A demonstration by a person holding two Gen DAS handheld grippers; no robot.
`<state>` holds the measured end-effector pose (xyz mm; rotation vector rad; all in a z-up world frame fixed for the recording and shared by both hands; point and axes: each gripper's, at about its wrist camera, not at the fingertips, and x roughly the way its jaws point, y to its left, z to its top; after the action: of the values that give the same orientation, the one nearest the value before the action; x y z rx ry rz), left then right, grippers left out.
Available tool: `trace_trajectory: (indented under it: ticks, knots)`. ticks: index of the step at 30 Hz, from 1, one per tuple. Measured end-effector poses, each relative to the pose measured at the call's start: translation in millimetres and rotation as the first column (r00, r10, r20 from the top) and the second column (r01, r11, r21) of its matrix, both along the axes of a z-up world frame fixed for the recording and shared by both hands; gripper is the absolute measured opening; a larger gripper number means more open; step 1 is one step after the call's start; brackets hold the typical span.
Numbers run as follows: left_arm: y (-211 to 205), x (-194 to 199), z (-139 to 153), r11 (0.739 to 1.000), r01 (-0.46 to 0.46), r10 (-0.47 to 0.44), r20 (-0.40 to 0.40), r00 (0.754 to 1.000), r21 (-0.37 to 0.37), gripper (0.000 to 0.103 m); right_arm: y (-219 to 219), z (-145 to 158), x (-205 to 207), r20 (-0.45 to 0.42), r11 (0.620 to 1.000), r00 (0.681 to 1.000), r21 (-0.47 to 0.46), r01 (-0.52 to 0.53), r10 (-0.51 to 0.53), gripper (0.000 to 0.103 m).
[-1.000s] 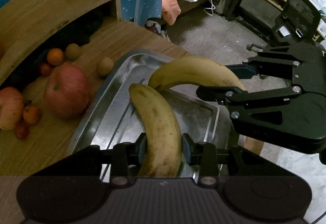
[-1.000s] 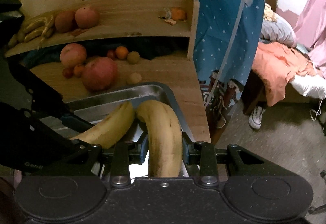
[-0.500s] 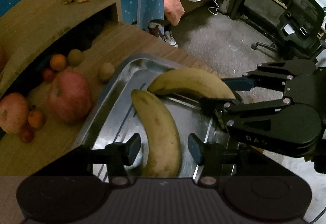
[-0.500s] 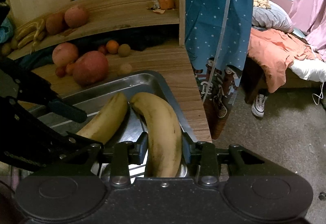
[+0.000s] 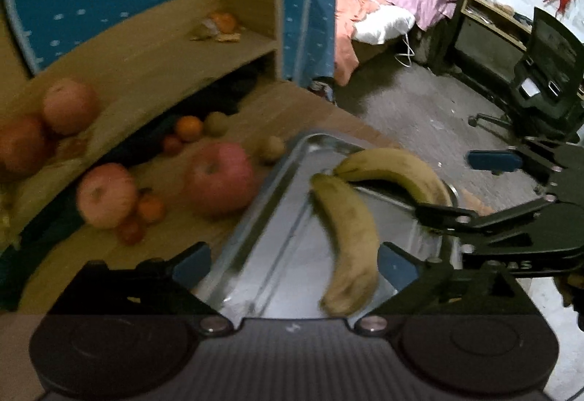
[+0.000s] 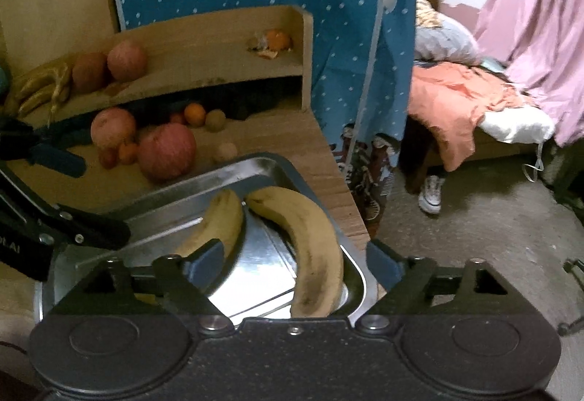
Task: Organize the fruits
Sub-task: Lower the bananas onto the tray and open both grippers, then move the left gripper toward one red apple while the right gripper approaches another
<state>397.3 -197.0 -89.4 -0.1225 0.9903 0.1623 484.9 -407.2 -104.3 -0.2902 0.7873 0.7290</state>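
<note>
two bananas lie in the metal tray, both grippers' jaws spread wide and gripping nothing.

on the counter's left side sit apples [image 5: 219,178] and small oranges [image 5: 149,207]; the tray [image 5: 270,255] sits at the counter's right edge. the left gripper [image 5: 294,264] frames one banana [image 5: 350,240] without touching it; the second banana [image 5: 394,171] lies beside it, tips meeting. the right gripper [image 6: 294,262] hangs over the tray's near right corner.

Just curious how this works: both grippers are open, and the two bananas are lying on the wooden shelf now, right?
Not the shelf. Both bananas lie in the metal tray on the table, as the right wrist view shows. The left gripper and right gripper are indeed open.
</note>
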Motion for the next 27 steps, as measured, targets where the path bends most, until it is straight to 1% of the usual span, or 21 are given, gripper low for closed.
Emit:
trace_trajectory:
  ticks: [3, 5, 9, 15, 21, 27]
  knots:
    - [18, -19, 3, 1.000, -0.014, 0.014, 0.013, 1.000, 0.009, 0.103, 6, 11, -24, 0.018, 0.999, 0.999, 0.004, 0.045, -0.046, 0.100]
    - [27, -34, 6, 1.000, -0.019, 0.018, 0.022, 1.000, 0.016, 0.103, 12, 18, -44, 0.031, 0.998, 0.997, 0.003, 0.070, -0.070, 0.102]
    - [47, -69, 11, 0.999, -0.022, 0.021, 0.035, 0.999, 0.025, 0.103, 30, 30, -86, 0.053, 0.993, 0.992, -0.009, 0.118, -0.118, 0.102]
    - [77, -125, 17, 0.999, -0.029, 0.028, 0.053, 0.998, 0.033, 0.103, 61, 42, -148, 0.067, 0.988, 0.986, -0.032, 0.153, -0.150, 0.102]
    - [104, -171, 22, 0.998, -0.043, 0.040, 0.069, 0.997, 0.045, 0.103, 98, 57, -200, 0.090, 0.988, 0.987, -0.067, 0.140, -0.134, 0.102]
    - [130, -204, 23, 0.995, -0.087, 0.084, 0.070, 0.994, 0.043, 0.103, 120, 71, -234, 0.096, 0.993, 0.991, -0.062, 0.103, -0.097, 0.102]
